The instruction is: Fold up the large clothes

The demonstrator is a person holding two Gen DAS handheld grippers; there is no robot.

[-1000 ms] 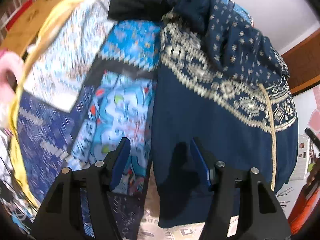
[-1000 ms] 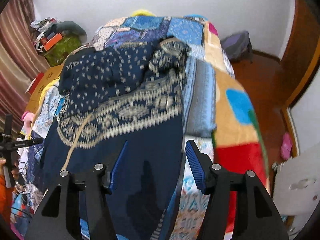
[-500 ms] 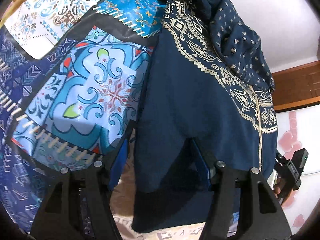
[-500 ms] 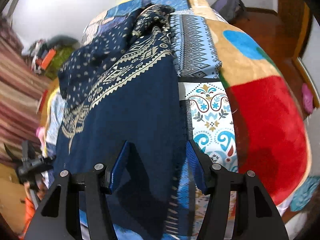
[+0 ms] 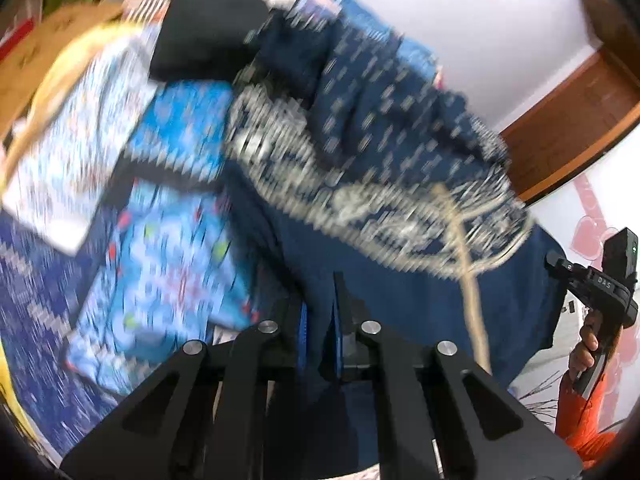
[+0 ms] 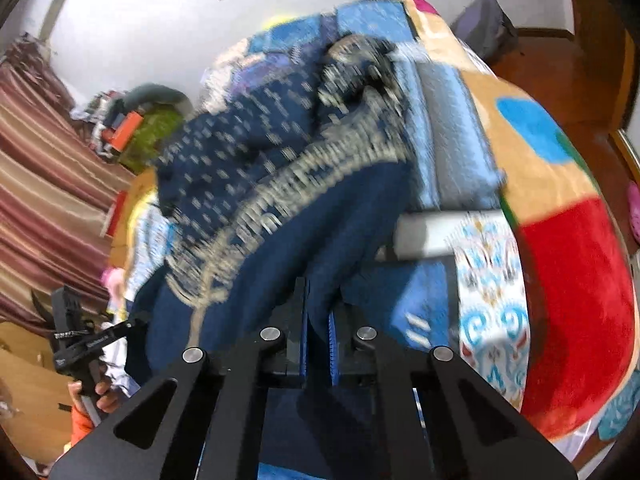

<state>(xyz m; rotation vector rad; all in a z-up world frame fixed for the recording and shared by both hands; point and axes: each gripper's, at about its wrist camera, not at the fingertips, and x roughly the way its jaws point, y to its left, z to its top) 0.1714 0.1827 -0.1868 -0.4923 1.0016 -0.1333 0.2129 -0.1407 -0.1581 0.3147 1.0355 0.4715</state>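
A large navy garment (image 5: pixel 400 280) with cream patterned bands and a dotted upper part lies across a patchwork bedspread (image 5: pixel 160 240). My left gripper (image 5: pixel 320 320) is shut on the garment's near hem at its left corner. In the right wrist view the same garment (image 6: pixel 320 208) runs away from me, and my right gripper (image 6: pixel 317 320) is shut on its near hem at the right side. The cloth rises from the bed between the two grips. Both views are motion-blurred.
The bedspread (image 6: pixel 560 184) has orange, red and blue patches at the right. A black cushion (image 5: pixel 204 32) lies at the bed's far end. Striped curtains (image 6: pixel 44 184) and clutter stand left. A wooden door (image 5: pixel 576 120) is at the right.
Both grippers went from open above the hem to shut on the navy cloth. The hem has lifted off the bed and both views now swing upward.
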